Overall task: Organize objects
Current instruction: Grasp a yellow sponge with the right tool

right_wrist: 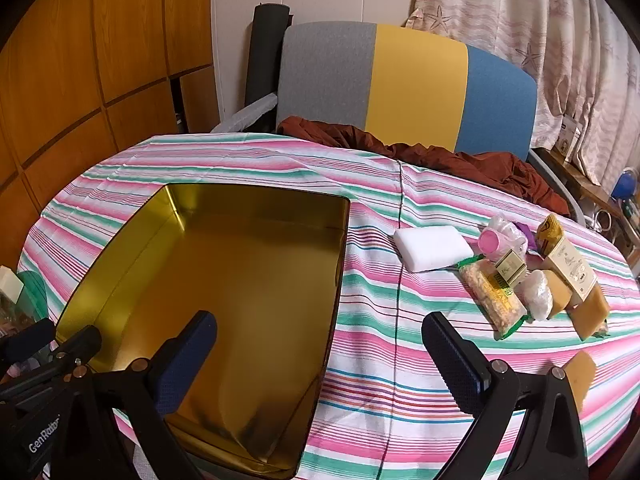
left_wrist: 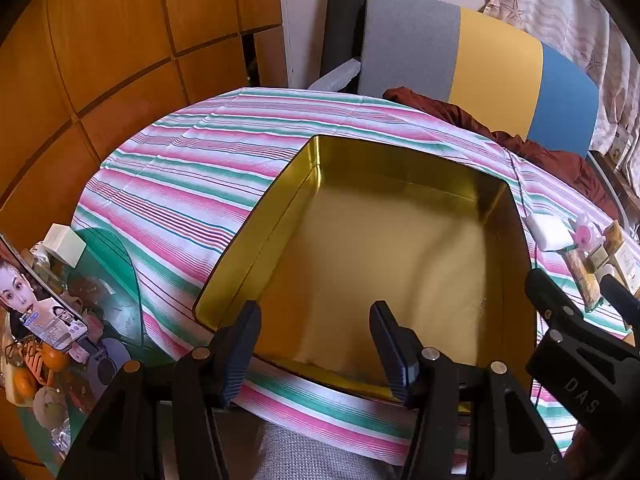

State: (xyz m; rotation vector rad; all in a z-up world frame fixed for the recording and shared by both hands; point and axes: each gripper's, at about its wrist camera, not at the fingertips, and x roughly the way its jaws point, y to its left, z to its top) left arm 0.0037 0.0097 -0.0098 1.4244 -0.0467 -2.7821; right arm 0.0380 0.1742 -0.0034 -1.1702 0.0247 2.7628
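Note:
An empty gold tin (left_wrist: 400,248) sits on the striped tablecloth; it also shows at the left of the right wrist view (right_wrist: 240,280). My left gripper (left_wrist: 316,344) is open and empty over the tin's near edge. My right gripper (right_wrist: 320,360) is open and empty, above the tin's right wall. To the right lie a white block (right_wrist: 430,247), a pink-capped bottle in plastic (right_wrist: 500,238), a snack packet (right_wrist: 494,300), a small gold box (right_wrist: 510,266), a white wrapped lump (right_wrist: 536,294) and tan boxes (right_wrist: 576,284).
A grey, yellow and blue chair (right_wrist: 408,84) with brown cloth (right_wrist: 460,160) stands behind the table. A phone (left_wrist: 40,300), fruit and clutter sit on glass at the left. Wooden cabinets (left_wrist: 100,60) are on the left, curtains (right_wrist: 540,20) on the right.

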